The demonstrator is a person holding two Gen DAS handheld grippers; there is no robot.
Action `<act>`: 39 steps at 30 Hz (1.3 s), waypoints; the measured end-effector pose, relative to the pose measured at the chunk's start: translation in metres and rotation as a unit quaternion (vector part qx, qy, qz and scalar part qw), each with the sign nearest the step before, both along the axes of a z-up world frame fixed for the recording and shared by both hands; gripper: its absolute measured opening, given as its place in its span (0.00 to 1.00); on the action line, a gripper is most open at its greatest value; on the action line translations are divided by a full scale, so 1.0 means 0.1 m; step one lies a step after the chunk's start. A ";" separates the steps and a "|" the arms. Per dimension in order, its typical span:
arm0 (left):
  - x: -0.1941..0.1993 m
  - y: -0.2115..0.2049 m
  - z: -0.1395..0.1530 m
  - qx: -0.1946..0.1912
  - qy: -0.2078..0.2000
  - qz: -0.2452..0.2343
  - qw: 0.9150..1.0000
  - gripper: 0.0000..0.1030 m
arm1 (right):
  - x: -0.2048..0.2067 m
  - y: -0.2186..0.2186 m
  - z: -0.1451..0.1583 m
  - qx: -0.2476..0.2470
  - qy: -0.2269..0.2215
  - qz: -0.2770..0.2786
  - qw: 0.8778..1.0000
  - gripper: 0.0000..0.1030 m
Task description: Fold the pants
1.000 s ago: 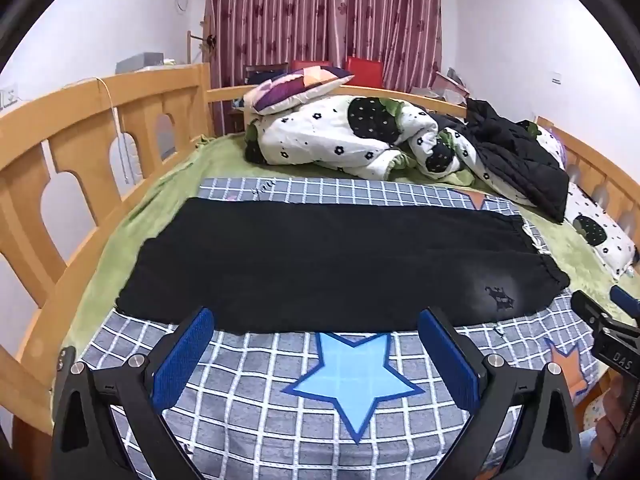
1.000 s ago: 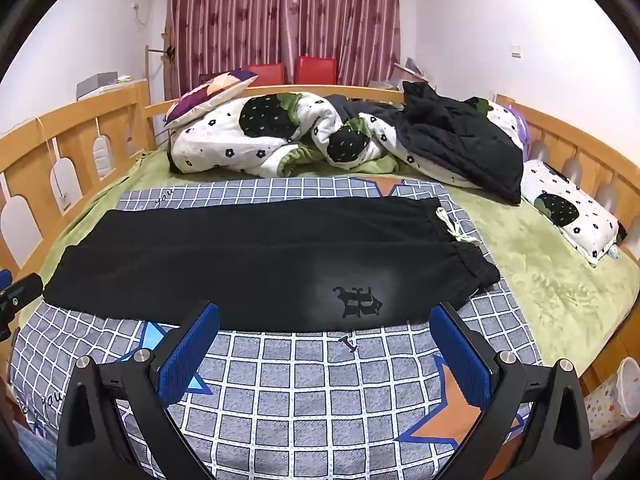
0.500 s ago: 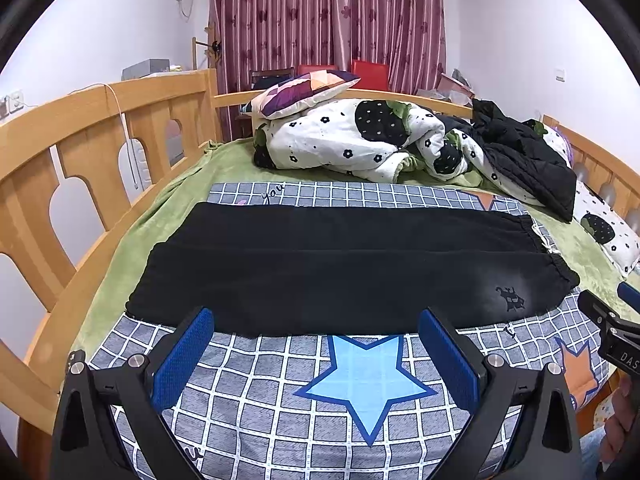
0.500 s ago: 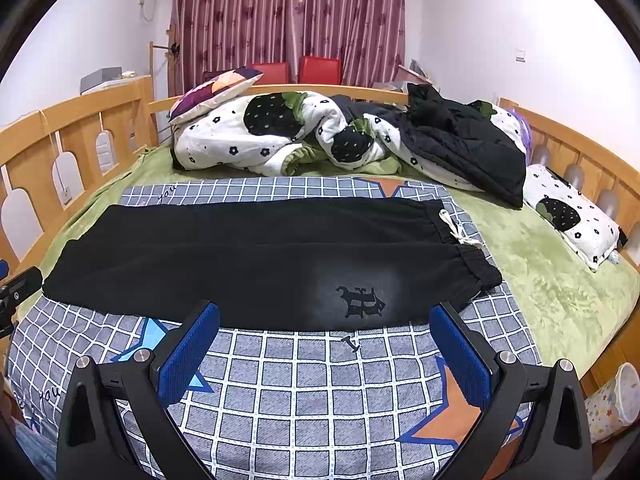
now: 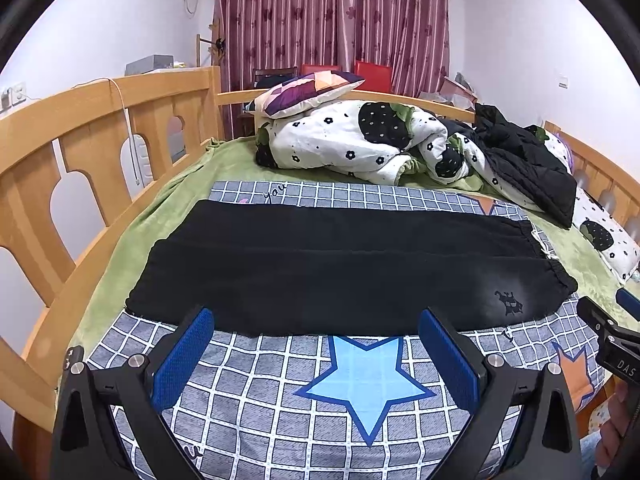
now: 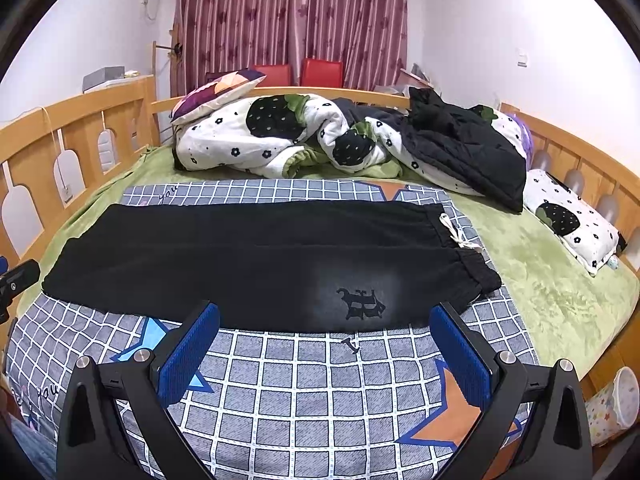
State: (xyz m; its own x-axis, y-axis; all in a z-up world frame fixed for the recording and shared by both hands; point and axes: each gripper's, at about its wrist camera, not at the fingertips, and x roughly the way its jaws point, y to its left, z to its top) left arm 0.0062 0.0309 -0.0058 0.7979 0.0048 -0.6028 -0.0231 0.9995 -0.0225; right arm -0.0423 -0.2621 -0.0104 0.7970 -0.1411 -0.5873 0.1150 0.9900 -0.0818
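Note:
Black pants (image 5: pixel 340 268) lie flat across a grey checked sheet (image 5: pixel 280 392), folded lengthwise, waistband at the right with a white drawstring (image 6: pixel 456 236), cuffs at the left. A dark logo (image 6: pixel 362 303) shows near the waist; the pants also fill the middle of the right wrist view (image 6: pixel 260 264). My left gripper (image 5: pixel 316 354) is open and empty, just short of the pants' near edge toward the cuffs. My right gripper (image 6: pixel 326 350) is open and empty, near the edge below the logo. The right gripper's tip shows at the right edge of the left wrist view.
A wooden bed rail (image 5: pixel 80 140) runs along the left and another along the right (image 6: pixel 580 160). A rumpled floral quilt (image 5: pixel 352 140), a black jacket (image 6: pixel 464 148) and pillows (image 6: pixel 572 216) lie at the back. A paper cup (image 6: pixel 612 404) stands beside the bed.
Both grippers have drawn back and risen slightly from the pants. Both stay open. The pants have not moved.

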 end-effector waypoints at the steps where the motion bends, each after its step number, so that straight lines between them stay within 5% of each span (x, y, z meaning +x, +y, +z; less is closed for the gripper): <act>1: 0.00 0.00 0.00 -0.001 0.000 -0.001 1.000 1.00 | 0.00 0.00 0.00 0.000 0.000 0.001 1.000 1.00; 39: -0.01 -0.02 0.00 0.002 -0.001 -0.003 1.000 1.00 | 0.01 -0.06 0.02 0.007 -0.003 -0.004 1.000 1.00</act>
State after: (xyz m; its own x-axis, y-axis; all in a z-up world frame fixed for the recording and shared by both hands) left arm 0.0048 0.0286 -0.0061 0.7992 0.0031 -0.6010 -0.0171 0.9997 -0.0176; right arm -0.0414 -0.2686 -0.0087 0.7992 -0.1392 -0.5847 0.1231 0.9901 -0.0673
